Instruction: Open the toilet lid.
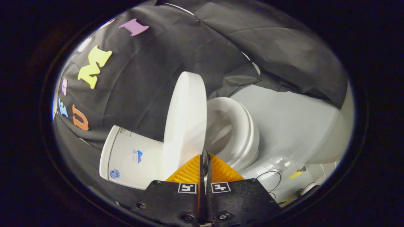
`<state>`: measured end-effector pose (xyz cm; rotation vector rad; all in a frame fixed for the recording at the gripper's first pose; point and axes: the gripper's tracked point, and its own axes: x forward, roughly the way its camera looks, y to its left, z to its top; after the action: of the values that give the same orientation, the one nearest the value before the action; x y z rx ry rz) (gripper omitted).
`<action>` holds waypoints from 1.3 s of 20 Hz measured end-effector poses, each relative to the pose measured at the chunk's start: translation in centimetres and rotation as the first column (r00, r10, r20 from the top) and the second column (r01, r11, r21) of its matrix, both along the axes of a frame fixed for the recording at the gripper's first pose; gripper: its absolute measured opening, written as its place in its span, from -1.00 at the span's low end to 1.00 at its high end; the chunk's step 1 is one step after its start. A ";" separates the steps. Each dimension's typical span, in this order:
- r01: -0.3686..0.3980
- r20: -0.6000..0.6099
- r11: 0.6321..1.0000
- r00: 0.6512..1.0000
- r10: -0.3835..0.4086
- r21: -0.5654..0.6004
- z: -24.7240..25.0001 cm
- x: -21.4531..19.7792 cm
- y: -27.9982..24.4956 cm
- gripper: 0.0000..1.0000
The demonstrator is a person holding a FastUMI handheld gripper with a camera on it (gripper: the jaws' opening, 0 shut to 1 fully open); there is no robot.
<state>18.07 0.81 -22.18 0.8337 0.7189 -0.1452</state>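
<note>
Just ahead of the closed gripper (204, 157) (fingers together, empty), the toilet lid (184, 123) stands raised, upright.

Not much here you can actually read, mostly stickers and markers

The toilet tank (132, 157) has three stickers: a small greenish one near its top corner, a blue logo-ish one on the middle of its side, a round blue one near its lower corner; all too small and blurry to make out any words or brand. The gripper (204, 159), fingers pressed together with no gap, wears two square black-and-white coded markers just behind the fingers; those are patterns, not text. A yellow tag (297, 173) sits on the floor (290, 119) past the bowl; nothing legible on it either.
</note>
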 end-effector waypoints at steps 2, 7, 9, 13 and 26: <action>-0.014 0.015 1.000 1.000 0.014 -0.025 1.3 0.2 0.6 -0.92; -0.066 0.048 0.992 0.996 0.072 -0.112 4.0 0.3 2.5 -0.92; -0.077 0.050 0.986 0.995 0.085 -0.151 4.8 0.3 2.9 -0.92; -0.088 0.052 0.976 0.994 0.100 -0.200 5.8 0.5 3.8 -0.92; -0.121 0.082 0.927 0.984 0.160 -0.355 10.1 1.1 8.4 -0.92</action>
<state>19.18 9.20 -12.04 0.4440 0.6235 -0.0927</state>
